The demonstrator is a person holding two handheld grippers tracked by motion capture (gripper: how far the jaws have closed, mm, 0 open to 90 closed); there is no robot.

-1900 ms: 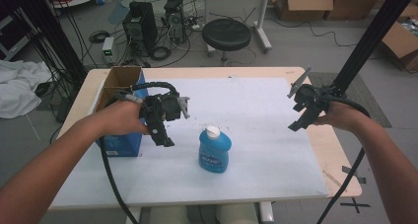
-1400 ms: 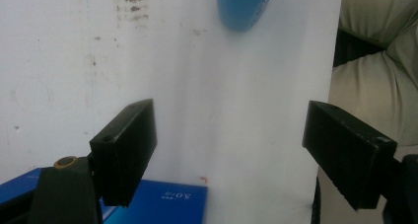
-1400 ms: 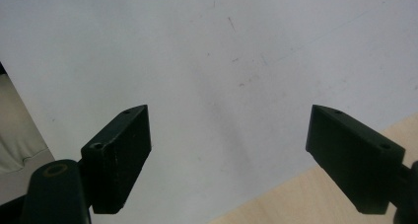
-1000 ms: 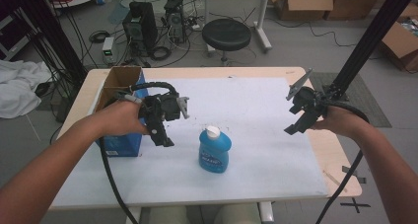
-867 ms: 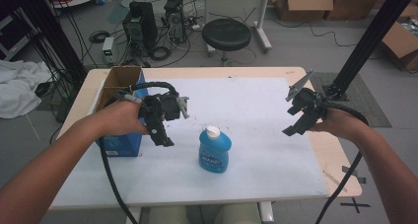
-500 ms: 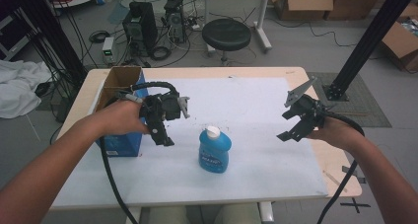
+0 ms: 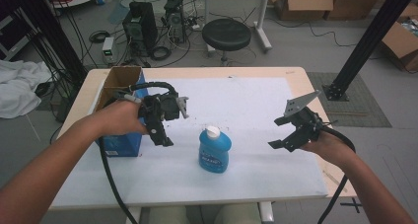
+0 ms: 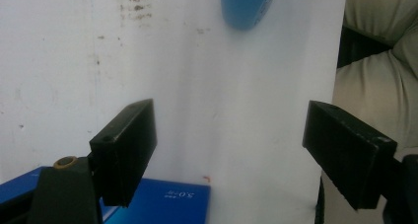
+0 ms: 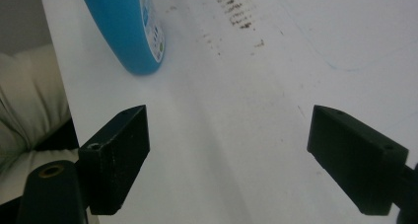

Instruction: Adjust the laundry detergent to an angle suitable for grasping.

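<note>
Both claws were wide open, so the right gripper [image 7: 285, 133] honestly just needed squaring up on the blue plastic bottle with white cap [image 7: 214, 149] near the white table's [image 7: 256, 100] front edge, while the left gripper [image 7: 170, 123] hung by the blue cardboard box [image 7: 120, 144].

Blue bottle [image 7: 215, 150], white cap [image 7: 213, 131]; blue box [image 7: 121, 144].

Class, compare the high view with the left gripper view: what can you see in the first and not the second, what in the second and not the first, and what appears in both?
High view alone: the bottle's white cap, the open cardboard box, the right gripper with its jaws open, and a black stool beyond the table.

Left gripper view alone: a close look along the left gripper, its jaws wide apart with bare table between them, and brown specks on the white sheet.

Both: the blue bottle, the blue box and the white table surface.
</note>
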